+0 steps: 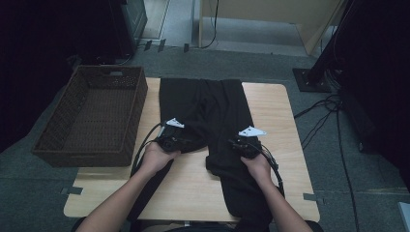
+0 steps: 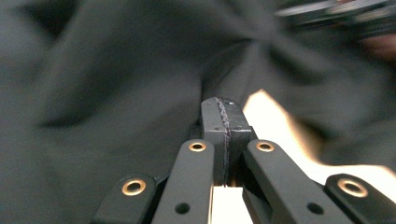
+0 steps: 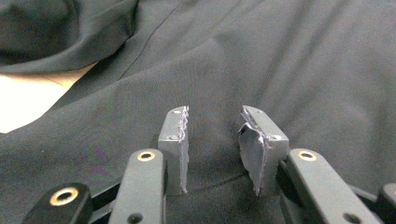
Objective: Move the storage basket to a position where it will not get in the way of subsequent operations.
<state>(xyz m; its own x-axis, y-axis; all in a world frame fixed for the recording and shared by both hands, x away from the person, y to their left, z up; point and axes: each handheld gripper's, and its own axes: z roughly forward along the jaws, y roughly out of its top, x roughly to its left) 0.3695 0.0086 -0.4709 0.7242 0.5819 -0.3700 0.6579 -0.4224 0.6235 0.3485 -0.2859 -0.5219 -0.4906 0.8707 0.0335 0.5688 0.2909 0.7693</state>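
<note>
We see a pair of black trousers (image 1: 212, 121) spread over a light wooden table (image 1: 275, 111), the waist toward the far edge and the legs running back toward the person, one of them hanging over the near edge. The left gripper (image 1: 180, 140), held in the person's left hand (image 1: 157, 157), rests at the inner edge of the left trouser leg, near the crotch. In the left gripper view its jaws stand fully together, pad against pad, with a bare strip of table (image 2: 275, 121) just beside them and trouser cloth (image 2: 116, 93) around; we cannot tell whether a thin fold of cloth is caught between the pads, since the seam between them shows no cloth. The right gripper (image 1: 243, 145), held in the right hand (image 1: 258, 166), lies on the right trouser leg. In the right gripper view its jaws (image 3: 215, 149) stand apart with a clear gap; the smooth cloth (image 3: 280, 60) lies under and between them, and the pads do not press on it. A bare patch of table (image 3: 28, 102) shows off to the side. A dark woven basket (image 1: 53, 145) stands at the left edge of the table, just beside the trousers.
</note>
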